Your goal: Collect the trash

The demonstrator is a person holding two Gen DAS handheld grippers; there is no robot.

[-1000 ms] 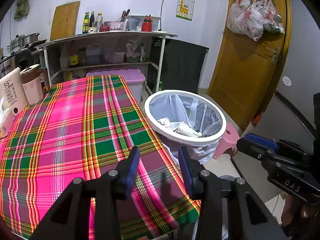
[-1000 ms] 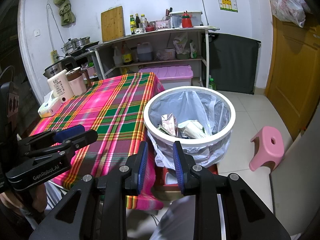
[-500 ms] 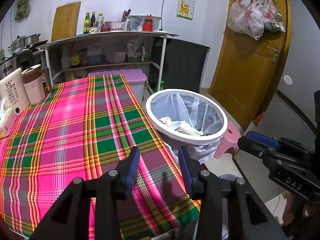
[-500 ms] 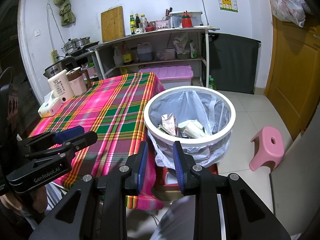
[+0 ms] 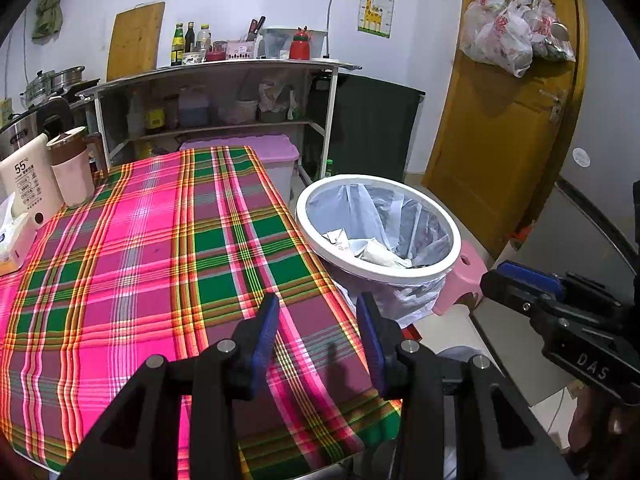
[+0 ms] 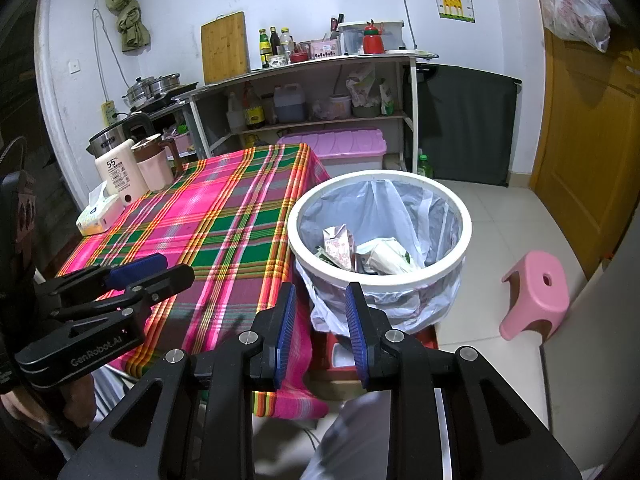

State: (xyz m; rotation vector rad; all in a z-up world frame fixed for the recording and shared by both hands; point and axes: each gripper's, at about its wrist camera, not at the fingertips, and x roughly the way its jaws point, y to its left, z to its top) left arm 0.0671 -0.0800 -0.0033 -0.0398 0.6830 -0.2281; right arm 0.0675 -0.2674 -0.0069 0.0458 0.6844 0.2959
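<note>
Nothing has shifted since a second ago: both grippers hang in the same spots, angled down over the near end of the tabletop [image 5: 160, 240] with its plaid cloth. The left gripper [image 5: 316, 340] has its fingers parted and empty, and so does the right gripper [image 6: 320, 320]. Cartons and wrappers, the trash [image 6: 360, 252], already lie in the white bin [image 6: 380, 280], which stands just right of the tabletop. I see no loose litter on the cloth, so the sensible move is probably to scan the far left corner by the tissue box [image 6: 96, 216] before reaching anywhere.
</note>
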